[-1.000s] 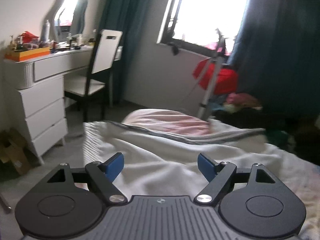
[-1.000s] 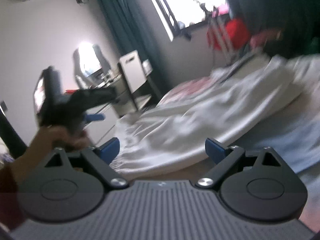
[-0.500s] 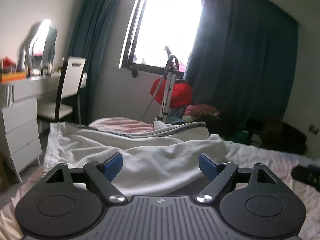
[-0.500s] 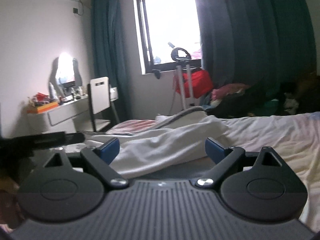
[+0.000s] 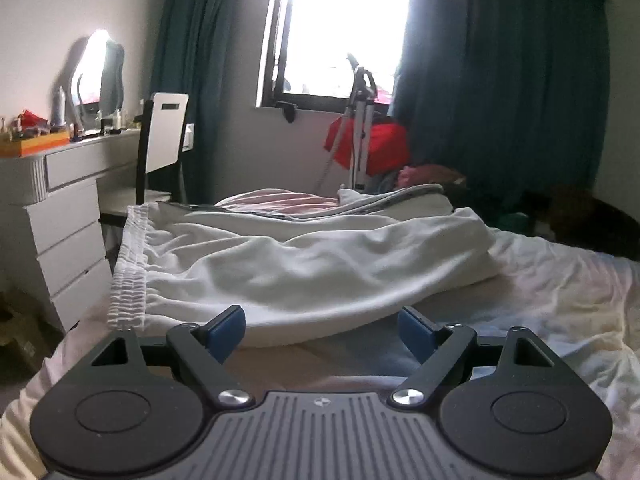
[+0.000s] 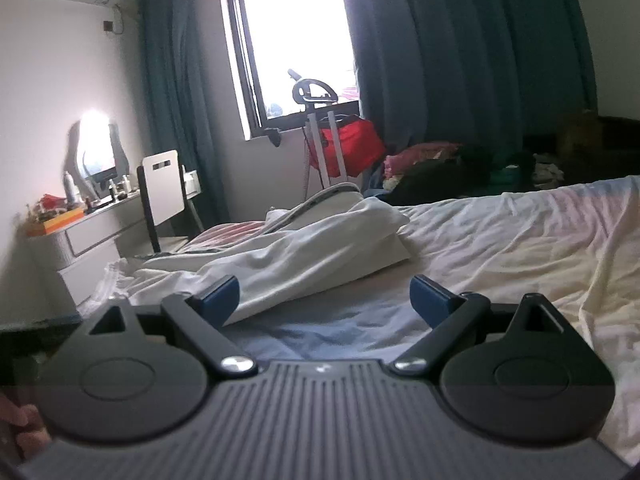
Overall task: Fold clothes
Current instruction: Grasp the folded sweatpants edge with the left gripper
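Observation:
A white garment with an elastic waistband (image 5: 304, 268) lies crumpled on the bed, waistband to the left. It also shows in the right wrist view (image 6: 304, 256). My left gripper (image 5: 322, 330) is open and empty, low over the sheet, just in front of the garment's near hem. My right gripper (image 6: 324, 300) is open and empty, also low over the sheet, with its left finger near the garment's edge. A pink garment (image 5: 280, 200) lies behind the white one.
The bed sheet (image 6: 520, 248) stretches to the right. A white dresser (image 5: 52, 208) and a chair (image 5: 164, 148) stand left of the bed. A stand with a red bag (image 5: 368, 148) and a clothes pile (image 6: 440, 160) are by the window.
Both grippers have swung round and dropped lower over the bed, now level and facing the white garment. Both stayed open.

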Motion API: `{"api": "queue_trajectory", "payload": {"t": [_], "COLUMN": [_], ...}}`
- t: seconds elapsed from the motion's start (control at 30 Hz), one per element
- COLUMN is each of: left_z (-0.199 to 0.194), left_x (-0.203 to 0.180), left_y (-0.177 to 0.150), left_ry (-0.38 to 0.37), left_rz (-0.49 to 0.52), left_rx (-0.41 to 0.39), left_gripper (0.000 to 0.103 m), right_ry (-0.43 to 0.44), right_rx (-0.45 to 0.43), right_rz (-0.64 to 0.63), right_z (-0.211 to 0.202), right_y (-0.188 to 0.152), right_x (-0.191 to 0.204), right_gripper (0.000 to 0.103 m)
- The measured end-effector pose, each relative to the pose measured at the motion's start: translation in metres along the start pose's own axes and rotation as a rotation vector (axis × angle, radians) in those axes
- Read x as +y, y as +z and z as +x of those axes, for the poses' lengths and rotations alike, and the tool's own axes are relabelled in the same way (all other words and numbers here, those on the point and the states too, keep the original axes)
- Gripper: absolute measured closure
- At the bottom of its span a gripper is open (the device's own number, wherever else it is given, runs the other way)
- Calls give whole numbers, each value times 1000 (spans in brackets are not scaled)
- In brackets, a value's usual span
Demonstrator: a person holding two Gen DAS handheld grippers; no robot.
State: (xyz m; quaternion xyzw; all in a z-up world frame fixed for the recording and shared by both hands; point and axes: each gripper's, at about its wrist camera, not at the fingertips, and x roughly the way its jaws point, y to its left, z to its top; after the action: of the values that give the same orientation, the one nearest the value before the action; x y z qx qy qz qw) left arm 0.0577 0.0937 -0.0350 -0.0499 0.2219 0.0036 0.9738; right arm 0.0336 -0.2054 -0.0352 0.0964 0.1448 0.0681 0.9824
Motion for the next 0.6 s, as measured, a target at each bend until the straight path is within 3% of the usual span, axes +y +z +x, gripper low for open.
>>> {"api": "queue_trajectory", "payload": {"t": [0.37,0.47,0.6], "left_z": [18,40,93], "left_x": [-21,-41,-84], "left_y": [-7,-9,-18], "left_ry": [-17,-54,-129], "left_rz": [77,148,315], "left_rx": [30,47,48], "left_gripper": [17,16,16], "right_ry": [-25,-84,-152], "right_rx": [40,39,33], "right_rz": [31,45,62], "right_z": [0,-4,4], "right_y": [-3,2,1], "right_x": [-4,-6,-22], "right_gripper": [9,9,9]}}
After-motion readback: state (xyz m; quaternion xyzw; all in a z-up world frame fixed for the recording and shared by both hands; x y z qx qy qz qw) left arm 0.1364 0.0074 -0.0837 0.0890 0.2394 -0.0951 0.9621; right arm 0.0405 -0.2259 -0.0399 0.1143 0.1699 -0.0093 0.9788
